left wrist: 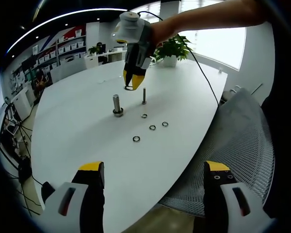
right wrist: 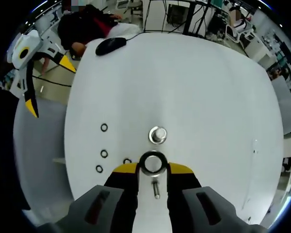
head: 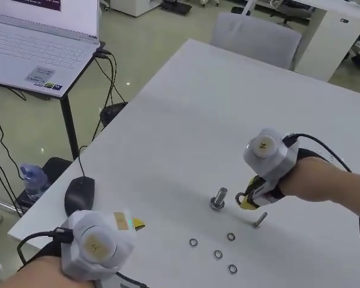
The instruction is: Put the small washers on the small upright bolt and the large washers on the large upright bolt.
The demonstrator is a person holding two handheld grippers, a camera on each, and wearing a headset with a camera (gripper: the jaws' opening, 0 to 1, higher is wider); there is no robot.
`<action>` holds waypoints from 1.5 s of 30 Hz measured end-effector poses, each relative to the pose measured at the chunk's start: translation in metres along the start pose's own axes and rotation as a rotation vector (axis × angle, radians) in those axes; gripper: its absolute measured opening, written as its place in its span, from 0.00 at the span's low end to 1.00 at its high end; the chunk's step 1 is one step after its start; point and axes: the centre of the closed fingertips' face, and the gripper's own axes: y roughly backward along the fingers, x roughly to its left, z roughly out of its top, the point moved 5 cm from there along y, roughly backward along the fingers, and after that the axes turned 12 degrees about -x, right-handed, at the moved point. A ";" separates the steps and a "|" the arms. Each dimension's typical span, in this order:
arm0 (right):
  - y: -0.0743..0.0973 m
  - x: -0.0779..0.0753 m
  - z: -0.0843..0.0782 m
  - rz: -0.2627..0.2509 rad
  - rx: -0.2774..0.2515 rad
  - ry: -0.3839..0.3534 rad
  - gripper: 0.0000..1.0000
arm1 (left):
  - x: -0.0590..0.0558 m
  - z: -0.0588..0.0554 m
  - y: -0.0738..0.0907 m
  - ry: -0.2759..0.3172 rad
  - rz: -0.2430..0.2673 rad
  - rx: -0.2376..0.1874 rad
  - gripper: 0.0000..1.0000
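The right gripper (head: 249, 200) has its fingers (right wrist: 179, 169) closed on the rim of a washer (right wrist: 152, 163), by its look a large one, held above the table (head: 186, 120) just beside the large bolt (right wrist: 157, 134), which stands toward the near edge. The small bolt (head: 260, 220) stands close under the gripper on its other side, and four small washers (head: 218, 254) lie loose nearer the edge. The left gripper (left wrist: 154, 170) hangs off the near left corner, its fingers (left wrist: 92, 167) spread wide and empty. The grip is only on the washer's rim, so I judge it could tilt or slip out, then roll among the small washers. If the hole comes down off-centre, the washer may catch on the bolt's top and push it over. Any sideways swing risks knocking the small bolt down.
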 end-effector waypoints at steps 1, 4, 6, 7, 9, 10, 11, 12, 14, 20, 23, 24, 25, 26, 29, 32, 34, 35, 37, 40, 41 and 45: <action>0.000 -0.001 0.002 0.000 -0.002 0.000 0.22 | -0.001 0.001 -0.001 0.000 -0.002 -0.001 0.84; -0.002 -0.005 0.011 0.000 -0.011 0.003 0.22 | -0.001 0.001 -0.003 0.001 -0.008 0.005 0.85; -0.003 -0.007 0.014 0.001 -0.017 0.004 0.22 | -0.002 0.001 -0.004 0.001 -0.010 0.006 0.85; -0.004 -0.007 0.017 0.004 -0.018 0.006 0.22 | -0.002 0.001 -0.004 0.002 -0.013 0.007 0.85; -0.006 -0.009 0.020 0.005 -0.014 0.017 0.22 | -0.002 0.001 -0.004 0.004 -0.015 0.006 0.86; -0.007 -0.009 0.021 0.006 -0.013 0.019 0.22 | -0.001 0.001 -0.005 0.003 -0.012 0.006 0.86; -0.008 -0.011 0.022 0.005 -0.013 0.019 0.22 | 0.000 0.001 -0.005 0.003 -0.008 0.006 0.87; -0.009 -0.012 0.023 0.006 -0.012 0.017 0.22 | 0.001 0.001 -0.005 0.005 -0.003 0.009 0.88; -0.012 -0.013 0.023 0.011 -0.007 0.015 0.22 | 0.001 0.000 -0.005 0.008 -0.006 0.012 0.88; -0.021 -0.012 0.024 0.030 0.011 0.023 0.22 | 0.003 0.000 -0.005 0.008 -0.006 0.011 0.89; -0.024 -0.012 0.027 0.032 0.010 0.024 0.22 | 0.002 -0.002 -0.005 0.002 -0.007 0.020 0.90; -0.026 -0.012 0.028 0.036 0.012 0.022 0.22 | 0.001 -0.002 -0.005 0.002 -0.011 0.022 0.90; -0.027 -0.011 0.028 0.038 0.013 0.021 0.22 | 0.001 -0.001 -0.005 0.002 -0.012 0.020 0.91; -0.028 -0.010 0.028 0.039 0.018 0.023 0.22 | 0.001 -0.001 -0.005 0.002 -0.012 0.017 0.93; -0.032 -0.011 0.026 0.037 0.032 0.035 0.22 | 0.000 0.000 -0.006 0.016 -0.011 0.005 0.94; -0.033 -0.010 0.026 0.042 0.030 0.034 0.22 | 0.000 0.002 -0.006 0.037 -0.010 -0.015 0.97; -0.034 -0.011 0.027 0.043 0.030 0.038 0.22 | 0.001 0.001 -0.006 0.029 -0.010 -0.004 0.98; -0.035 -0.012 0.027 0.042 0.029 0.038 0.22 | 0.000 0.000 -0.006 0.020 -0.015 0.008 0.98; -0.039 -0.013 0.026 0.044 0.033 0.038 0.22 | -0.001 -0.001 -0.006 0.011 -0.015 0.009 0.99; -0.041 -0.012 0.026 0.046 0.036 0.042 0.22 | -0.002 -0.003 -0.007 0.014 -0.016 0.012 0.99; -0.042 -0.012 0.026 0.046 0.037 0.046 0.22 | -0.002 -0.003 -0.006 0.016 -0.017 0.011 0.99; -0.048 -0.012 0.024 0.053 0.052 0.062 0.22 | -0.003 -0.004 -0.006 0.023 -0.016 0.011 0.99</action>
